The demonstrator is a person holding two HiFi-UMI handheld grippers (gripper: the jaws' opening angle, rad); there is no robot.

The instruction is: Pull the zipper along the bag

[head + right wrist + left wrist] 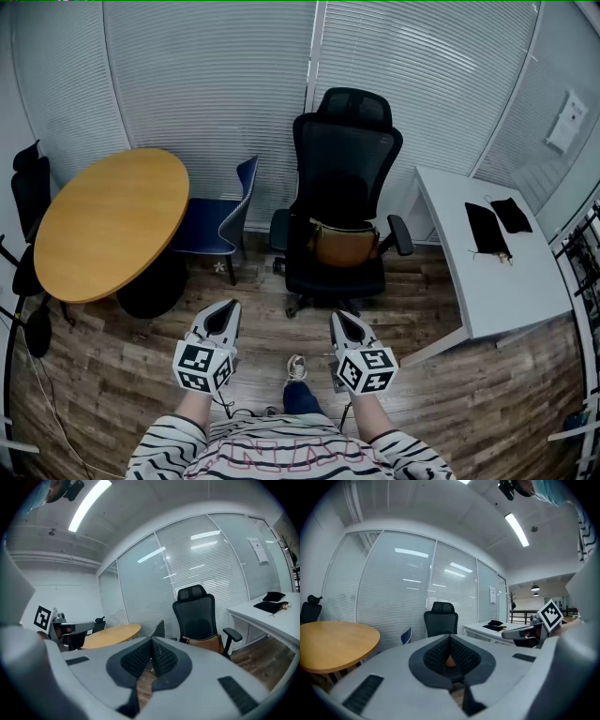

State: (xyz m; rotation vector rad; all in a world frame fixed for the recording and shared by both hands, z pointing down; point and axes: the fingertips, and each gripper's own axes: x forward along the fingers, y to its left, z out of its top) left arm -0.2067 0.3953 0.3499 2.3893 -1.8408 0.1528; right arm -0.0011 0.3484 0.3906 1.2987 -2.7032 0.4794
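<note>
As the head view shows, the bag (pixel 342 246) lies on the chair (pixel 342 169) seat ahead, long axis left to right, well apart from both grippers. The right gripper (pixel 343 319) is nearer than the left gripper (pixel 226 309).

The left gripper view shows its jaws closed and empty, aimed just right of the chair.

In the right gripper view the jaws are again closed and empty, with the bag (pixel 204 644) ahead and to the right.

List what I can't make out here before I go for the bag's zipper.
- Zipper and pull: in the head view the brown bag on the black chair is too small to show them. The right gripper view is no better.
- Bag in the left gripper view: the shut left tongs hide nearly all of it, leaving only a brownish sliver.
- Black items on the white desk: too small to identify in any view.
</note>
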